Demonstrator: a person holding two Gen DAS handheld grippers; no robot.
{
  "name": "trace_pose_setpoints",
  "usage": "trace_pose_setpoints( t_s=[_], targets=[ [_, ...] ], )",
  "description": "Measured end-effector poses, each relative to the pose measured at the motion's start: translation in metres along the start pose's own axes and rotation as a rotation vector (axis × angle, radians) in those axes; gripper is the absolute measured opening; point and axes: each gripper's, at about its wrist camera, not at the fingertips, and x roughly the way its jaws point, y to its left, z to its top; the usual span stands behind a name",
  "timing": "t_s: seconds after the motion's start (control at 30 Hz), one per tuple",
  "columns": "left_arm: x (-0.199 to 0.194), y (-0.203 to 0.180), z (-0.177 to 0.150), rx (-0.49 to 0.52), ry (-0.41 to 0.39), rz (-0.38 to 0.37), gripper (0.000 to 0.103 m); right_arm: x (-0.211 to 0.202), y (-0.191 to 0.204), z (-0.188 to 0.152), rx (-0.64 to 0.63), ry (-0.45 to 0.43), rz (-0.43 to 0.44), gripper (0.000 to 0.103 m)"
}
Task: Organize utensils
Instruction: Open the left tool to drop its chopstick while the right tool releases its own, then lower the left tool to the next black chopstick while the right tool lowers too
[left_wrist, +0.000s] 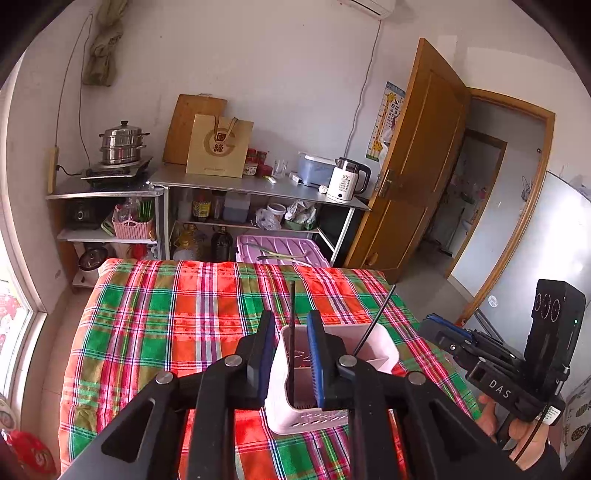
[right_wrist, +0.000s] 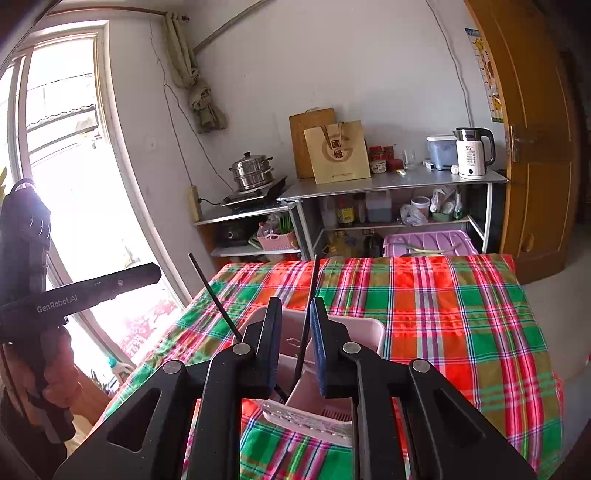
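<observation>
Pink holder stands on the checked cloth. My left gripper and right gripper are slightly apart, each around a loose black chopstick inside it. If I bump one, the holder might tip.

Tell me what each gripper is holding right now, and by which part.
Nothing is gripped. The left gripper and right gripper each have open jaws around a black chopstick standing in the pale holder.

2 black chopsticks upright-ish in pale pink holder, on plaid cloth.
</observation>
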Motion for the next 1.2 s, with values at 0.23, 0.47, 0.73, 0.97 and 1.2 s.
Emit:
trace_pose_setpoints(
  t_s=[0.23, 0.47, 0.73, 0.97, 1.2],
  targets=[
    [-0.052, -0.019, -0.037, 0.044, -0.068, 0.007, 0.017, -0.058, 0.001, -0.020, -0.018, -0.053, -0.036, 0.016],
    [-0.088, -0.041, -0.101, 0.062, -0.070, -0.027, 0.017, -0.113, -0.002, -0.062, -0.014, -0.068, -0.053, 0.016],
    [-0.096, -0.060, -0.163, 0.047, -0.008, -0.090, 0.017, -0.138, -0.007, -0.110, -0.002, -0.010, -0.072, 0.016],
    [-0.082, -0.061, -0.189, 0.033, 0.057, -0.090, 0.017, -0.136, -0.012, -0.131, 0.009, 0.030, -0.070, 0.016],
    [-0.053, -0.060, -0.201, 0.029, 0.133, -0.078, 0.017, -0.116, -0.021, -0.149, 0.019, 0.098, -0.085, 0.016]
  ],
)
